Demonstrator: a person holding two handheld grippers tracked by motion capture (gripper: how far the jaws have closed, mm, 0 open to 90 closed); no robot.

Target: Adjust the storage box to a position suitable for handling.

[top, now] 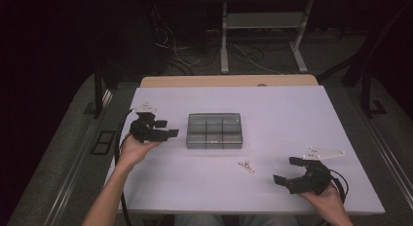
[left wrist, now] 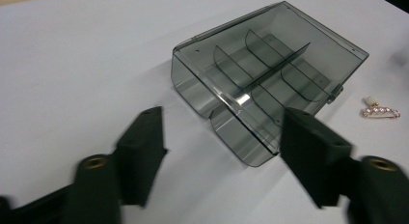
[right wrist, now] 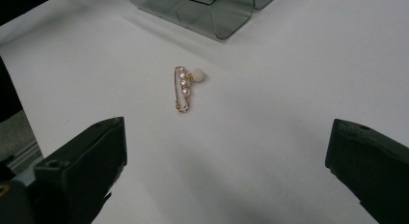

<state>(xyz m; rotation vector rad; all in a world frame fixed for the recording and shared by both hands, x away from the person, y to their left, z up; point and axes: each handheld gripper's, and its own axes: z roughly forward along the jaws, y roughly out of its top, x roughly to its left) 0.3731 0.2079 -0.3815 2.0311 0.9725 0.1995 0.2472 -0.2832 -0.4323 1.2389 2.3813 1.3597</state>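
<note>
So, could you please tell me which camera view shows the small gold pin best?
The right gripper view: the gold pin lies close and sharp, with its beads and white ball plain. The left gripper view shows it small near the right edge; the high view shows a tiny glint below the box.

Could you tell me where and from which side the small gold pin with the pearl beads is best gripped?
Probably across its long gold bar, coming straight down: the pin lies flat on the table, away from the box. The right gripper is nearest, jaws open.
</note>
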